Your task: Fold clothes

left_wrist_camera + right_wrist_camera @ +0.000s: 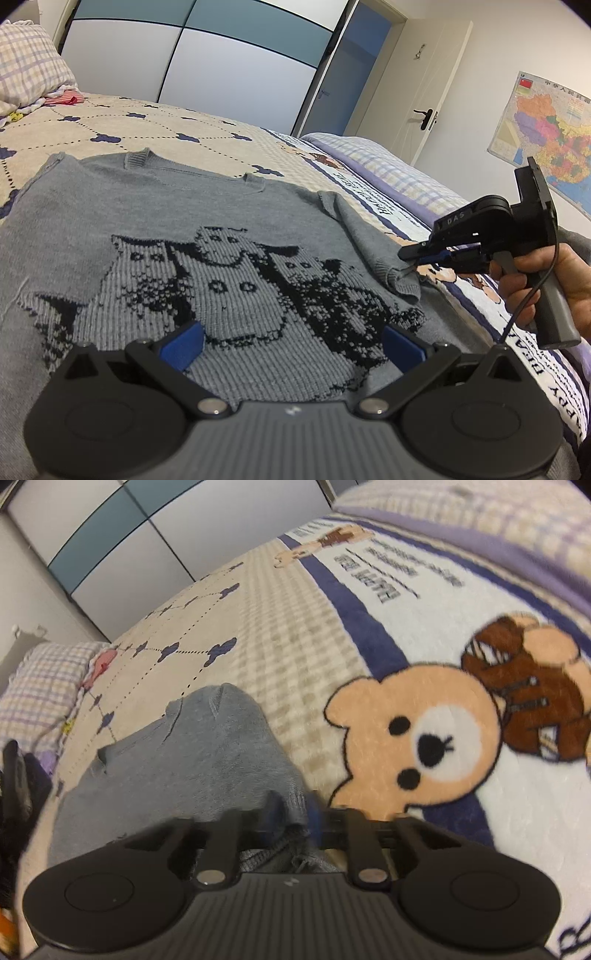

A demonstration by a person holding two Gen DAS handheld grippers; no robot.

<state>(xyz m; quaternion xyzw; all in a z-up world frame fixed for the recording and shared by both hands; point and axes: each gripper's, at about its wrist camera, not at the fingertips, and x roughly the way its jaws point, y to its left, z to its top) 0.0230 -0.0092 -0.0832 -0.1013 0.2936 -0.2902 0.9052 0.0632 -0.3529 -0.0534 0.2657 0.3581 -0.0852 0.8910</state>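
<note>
So the right tongs point(291, 812) are pressed together and pinching the cuff of the grey sweater point(207, 236), right at the end of the sleeve point(207, 746). The left tongs point(291, 343) are spread wide with nothing between the blue pads point(183, 345), hanging low over the sweater's bottom part.

The sweater lies flat on the bed point(122, 122), cat pattern up, collar at the far side. Past the collar there's plenty of bare quilt. On the sleeve side the sweater ends at a white strip of blanket with a teddy bear print point(417, 738), and beyond that the bed drops off.

The left wrist view gives the whole sweater plus the person's hand point(554, 280) on the right tongs' grip, with a cable dangling under it. The right wrist view is blurry and only shows the sleeve running away from the tongs, and the bear up close.

Beyond the sweater: a checked pillow point(26, 62) with some pink cloth at the far corner, wardrobe doors point(236, 66) behind the bed, a white door and a wall map point(554, 133) off past the sleeve. Nothing sits on the sweater.
</note>
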